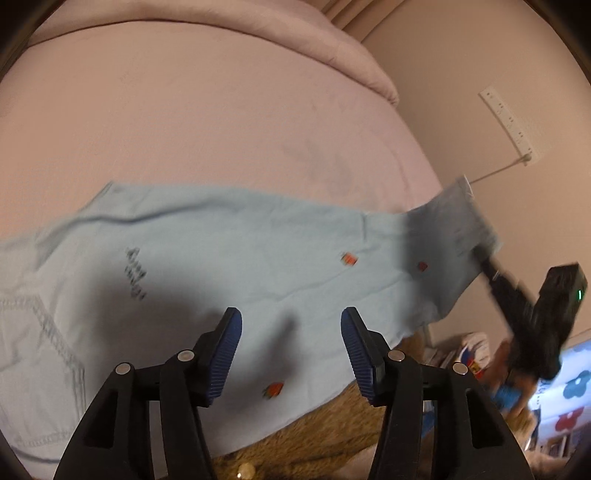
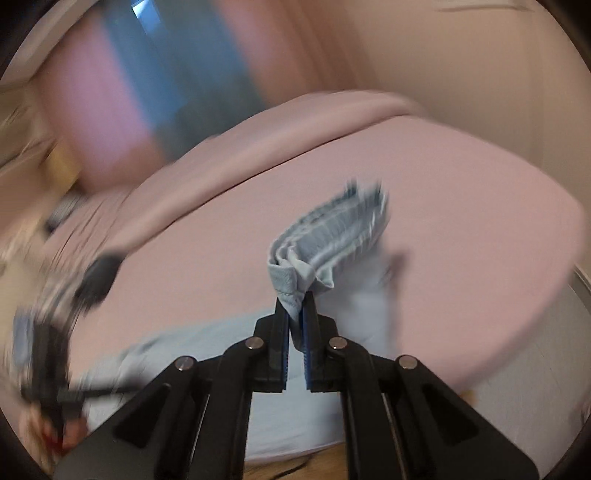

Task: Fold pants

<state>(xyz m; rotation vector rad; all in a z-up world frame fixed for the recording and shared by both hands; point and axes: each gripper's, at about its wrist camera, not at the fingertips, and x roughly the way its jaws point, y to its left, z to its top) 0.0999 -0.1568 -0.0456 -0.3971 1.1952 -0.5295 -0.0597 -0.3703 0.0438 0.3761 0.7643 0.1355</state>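
Observation:
Light blue pants [image 1: 229, 258] with small red patches lie flat across the pink bed [image 1: 207, 110]. My left gripper [image 1: 291, 328] is open and empty, just above the pants' middle. My right gripper [image 2: 295, 310] is shut on the pants' leg hem [image 2: 332, 236] and holds it lifted off the bed. In the left wrist view the right gripper [image 1: 484, 258] shows at the right, raising that hem [image 1: 454, 221]. In the right wrist view the left gripper [image 2: 96, 280] is a blurred dark shape at the left.
A folded pink duvet [image 1: 258, 33] lies at the far end of the bed. A white power strip [image 1: 509, 125] hangs on the wall at the right. A brown rug [image 1: 332, 435] and clutter with a flowered item [image 1: 569, 398] lie beside the bed.

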